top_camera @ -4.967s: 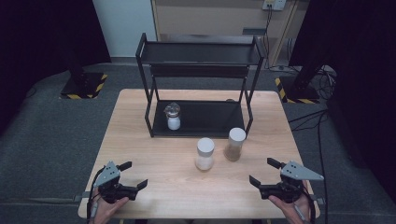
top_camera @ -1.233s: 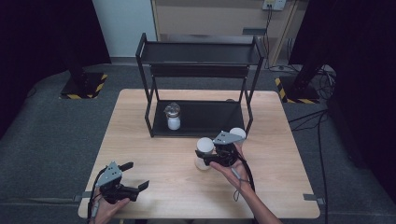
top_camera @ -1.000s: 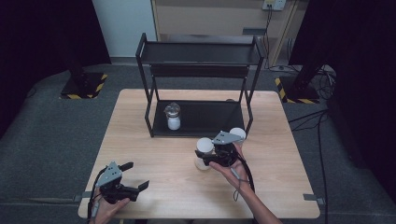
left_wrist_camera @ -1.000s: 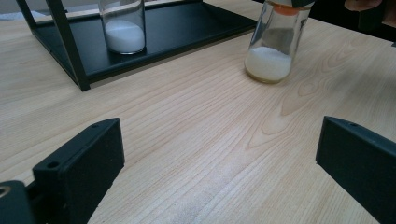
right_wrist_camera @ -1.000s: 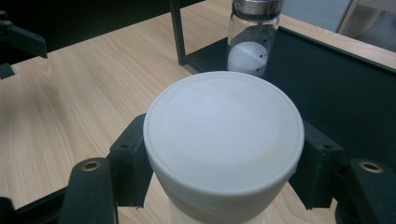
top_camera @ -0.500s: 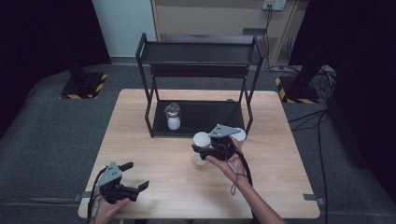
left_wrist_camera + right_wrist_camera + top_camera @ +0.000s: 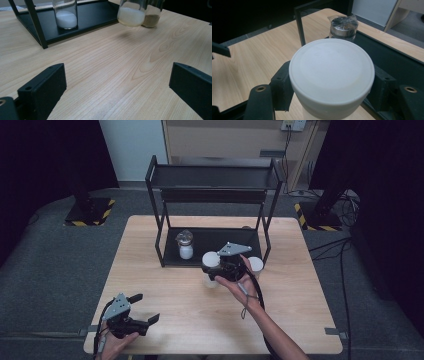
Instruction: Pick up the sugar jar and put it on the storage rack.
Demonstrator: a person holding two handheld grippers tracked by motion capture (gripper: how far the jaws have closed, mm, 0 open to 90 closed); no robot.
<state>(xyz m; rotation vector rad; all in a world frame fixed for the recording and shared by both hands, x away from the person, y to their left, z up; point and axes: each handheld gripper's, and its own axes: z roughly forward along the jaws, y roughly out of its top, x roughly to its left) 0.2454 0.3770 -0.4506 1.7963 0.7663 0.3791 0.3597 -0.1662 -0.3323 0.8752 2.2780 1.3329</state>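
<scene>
White-lidded jar (image 7: 331,75), clamped between right gripper (image 7: 329,85) fingers (image 7: 282,85)

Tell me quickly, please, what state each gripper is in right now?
Left gripper: open, holding nothing, low over the table.
Right gripper: shut on the white-lidded jar, lifted off the table.

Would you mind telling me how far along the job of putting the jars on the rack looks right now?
Done: one jar of white powder stands on the rack's bottom shelf. In hand: the right gripper holds a white-lidded jar lifted off the table. Left: the brown-powder jar on the table; the left gripper waits open.
</scene>
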